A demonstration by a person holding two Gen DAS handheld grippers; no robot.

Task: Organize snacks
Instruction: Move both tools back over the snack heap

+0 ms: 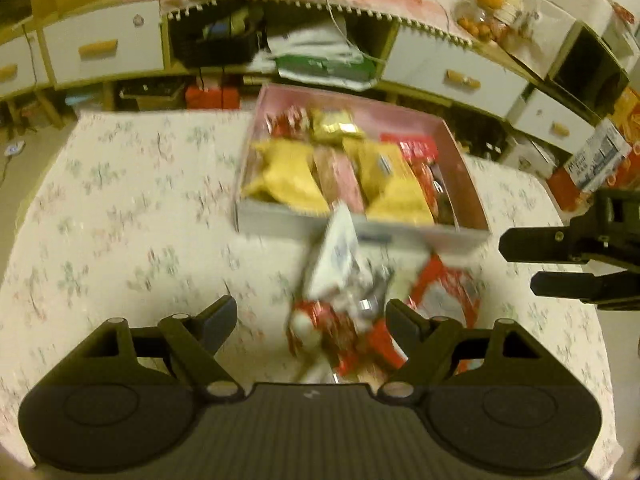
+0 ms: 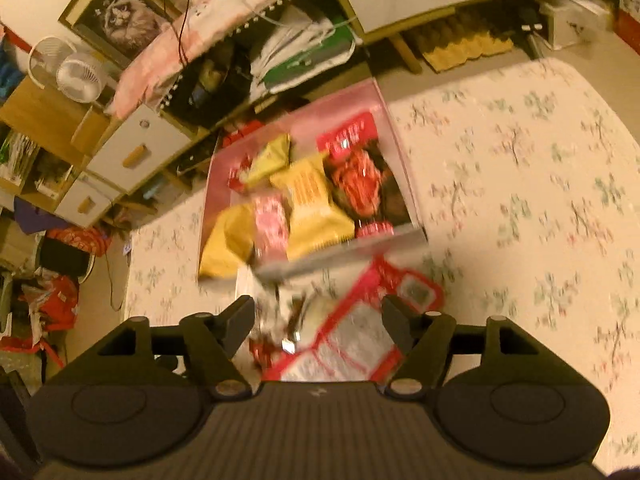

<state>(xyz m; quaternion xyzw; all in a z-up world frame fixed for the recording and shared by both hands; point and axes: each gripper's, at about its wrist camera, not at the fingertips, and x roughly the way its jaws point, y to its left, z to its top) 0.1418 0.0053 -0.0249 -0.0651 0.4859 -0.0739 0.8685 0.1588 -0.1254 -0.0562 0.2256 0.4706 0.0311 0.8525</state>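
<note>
open claw [image 2: 318, 322] above snack packets [image 2: 352, 344]

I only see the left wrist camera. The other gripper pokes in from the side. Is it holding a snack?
Observer: No. The right gripper has its jaws open, with a red and white packet below them, not gripped.
Operator: Is there anything fun that I can't see?
Observer: Two white fans stand at the far left.
Operator: What else?
Observer: A framed picture of a shaggy animal stands behind them.
</note>
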